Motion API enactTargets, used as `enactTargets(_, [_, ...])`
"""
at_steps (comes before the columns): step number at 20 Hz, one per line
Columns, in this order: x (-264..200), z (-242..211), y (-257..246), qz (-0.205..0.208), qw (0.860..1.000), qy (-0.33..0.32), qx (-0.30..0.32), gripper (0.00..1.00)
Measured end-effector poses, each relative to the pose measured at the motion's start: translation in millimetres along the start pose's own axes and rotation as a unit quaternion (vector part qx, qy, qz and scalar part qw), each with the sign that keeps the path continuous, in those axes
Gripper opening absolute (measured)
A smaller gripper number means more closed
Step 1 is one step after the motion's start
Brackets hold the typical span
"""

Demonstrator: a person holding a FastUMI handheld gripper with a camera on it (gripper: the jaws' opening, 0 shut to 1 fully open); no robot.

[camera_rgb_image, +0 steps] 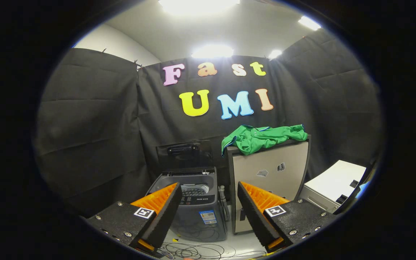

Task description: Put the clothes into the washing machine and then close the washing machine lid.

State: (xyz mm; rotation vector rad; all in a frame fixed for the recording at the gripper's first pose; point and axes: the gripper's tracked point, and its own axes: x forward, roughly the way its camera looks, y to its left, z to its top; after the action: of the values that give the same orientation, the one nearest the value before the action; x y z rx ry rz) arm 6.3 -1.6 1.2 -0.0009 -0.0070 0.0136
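Gripper view: tool (208, 202) open, washing machine (199, 202) label unreadable.

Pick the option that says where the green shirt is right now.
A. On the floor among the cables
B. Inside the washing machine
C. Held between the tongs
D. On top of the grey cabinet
D: the green shirt lies crumpled on top of the grey cabinet, beside the open washing machine; the tongs are open and empty.

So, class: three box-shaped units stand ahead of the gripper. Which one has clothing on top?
The tall grey cabinet, carrying the green shirt. The washing machine stands open-lidded; the white box is bare. The gripper is open.
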Motion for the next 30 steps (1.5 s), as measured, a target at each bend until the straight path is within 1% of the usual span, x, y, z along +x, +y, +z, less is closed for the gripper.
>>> enactTargets(11, [3, 5, 5, -0.006, 1.0, 0.001, -0.002, 0.96])
enactTargets(14, [5, 6, 4, -0.013, 1.0, 0.0, -0.014, 0.96])
enactTargets(16, [8, 11, -2, -0.028, 0.999, -0.005, -0.031, 0.96])
enactTargets(17, [9, 14, -6, -0.036, 0.999, -0.006, -0.03, 0.96])
enactTargets(20, [19, 25, -19, -0.063, 0.998, -0.012, -0.002, 0.96])
enactTargets(22, [28, 38, -29, -0.085, 0.996, -0.023, 0.004, 0.96])
enactTargets(25, [47, 56, -50, -0.119, 0.992, -0.033, -0.001, 0.95])
enactTargets(30, [90, 89, -101, -0.181, 0.983, -0.041, -0.005, 0.95])
